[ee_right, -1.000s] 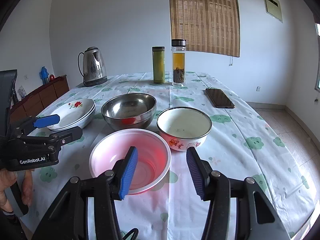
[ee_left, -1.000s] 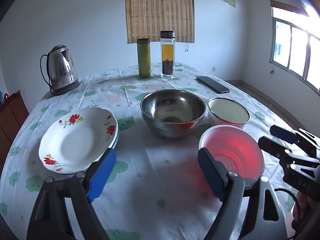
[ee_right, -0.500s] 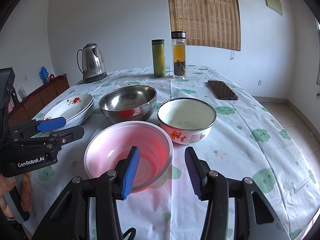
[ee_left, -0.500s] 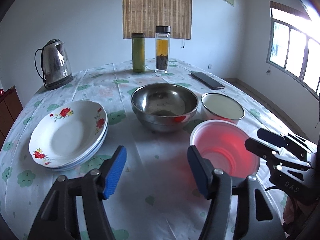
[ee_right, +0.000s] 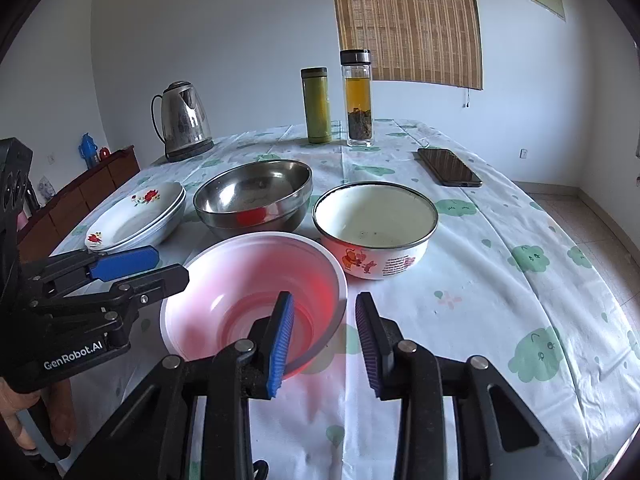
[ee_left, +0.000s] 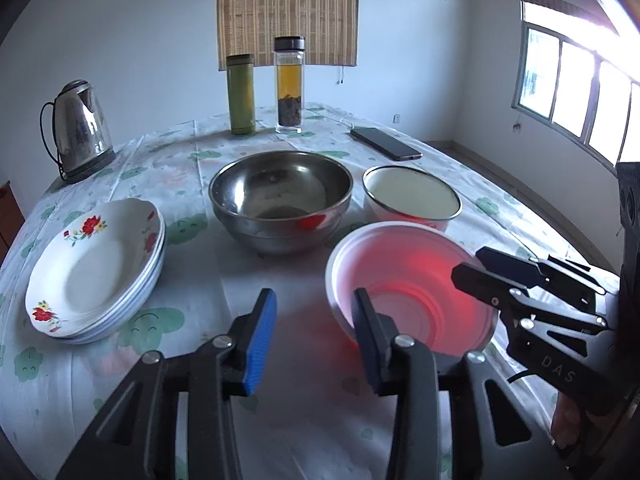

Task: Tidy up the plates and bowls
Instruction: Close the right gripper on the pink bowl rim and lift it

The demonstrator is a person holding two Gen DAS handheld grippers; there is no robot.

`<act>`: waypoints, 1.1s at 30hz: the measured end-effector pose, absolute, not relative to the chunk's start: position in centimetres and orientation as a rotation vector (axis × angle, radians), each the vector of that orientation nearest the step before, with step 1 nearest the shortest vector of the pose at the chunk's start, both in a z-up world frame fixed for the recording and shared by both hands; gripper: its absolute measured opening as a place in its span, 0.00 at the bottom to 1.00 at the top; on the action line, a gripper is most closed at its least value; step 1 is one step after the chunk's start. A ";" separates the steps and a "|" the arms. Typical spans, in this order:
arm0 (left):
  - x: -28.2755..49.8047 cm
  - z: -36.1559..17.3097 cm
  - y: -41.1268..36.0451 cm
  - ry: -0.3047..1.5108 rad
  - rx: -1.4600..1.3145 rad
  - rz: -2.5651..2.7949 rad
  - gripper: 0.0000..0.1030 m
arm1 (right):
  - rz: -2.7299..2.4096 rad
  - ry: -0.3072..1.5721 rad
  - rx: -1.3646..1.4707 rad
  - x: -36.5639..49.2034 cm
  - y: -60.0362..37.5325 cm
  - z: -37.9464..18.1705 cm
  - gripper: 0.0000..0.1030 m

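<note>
A pink plastic bowl (ee_left: 408,280) (ee_right: 256,284) stands nearest me on the table. Behind it are a steel bowl (ee_left: 280,196) (ee_right: 252,196) and a white enamel bowl (ee_left: 412,200) (ee_right: 376,224). A stack of white flowered plates (ee_left: 96,268) (ee_right: 136,220) lies to the left. My left gripper (ee_left: 316,328) (ee_right: 140,266) is open, at the pink bowl's left rim. My right gripper (ee_right: 324,332) (ee_left: 480,264) is open, its jaws astride the pink bowl's near right rim.
A steel kettle (ee_left: 78,128) (ee_right: 184,120), a green flask (ee_left: 241,94) (ee_right: 316,104) and a glass tea bottle (ee_left: 289,84) (ee_right: 358,98) stand at the back of the cloth-covered table (ee_right: 500,280). A black phone (ee_left: 386,144) (ee_right: 450,167) lies at the back right.
Both grippers have narrowed their jaws and moved closer to the pink bowl. The right gripper's jaws now straddle its rim. The bowls and plates have not moved.
</note>
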State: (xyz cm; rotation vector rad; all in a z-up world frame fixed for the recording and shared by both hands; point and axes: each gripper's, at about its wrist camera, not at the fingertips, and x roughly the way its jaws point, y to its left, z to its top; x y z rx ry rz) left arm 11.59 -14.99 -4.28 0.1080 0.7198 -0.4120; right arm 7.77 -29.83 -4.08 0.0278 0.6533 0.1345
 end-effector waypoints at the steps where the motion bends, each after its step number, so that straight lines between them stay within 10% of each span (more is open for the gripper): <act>1: 11.7 -4.4 -15.2 0.725 0.109 -0.417 0.30 | 0.135 0.656 0.029 7.8 -29.9 -4.2 0.31; 8: 11.8 -4.8 -16.1 0.743 0.106 -0.452 0.17 | 0.147 0.652 0.016 8.0 -29.7 -4.4 0.19; 33: 13.6 -0.8 -14.7 0.669 0.087 -0.404 0.16 | 0.211 0.574 0.028 9.4 -28.7 -0.4 0.18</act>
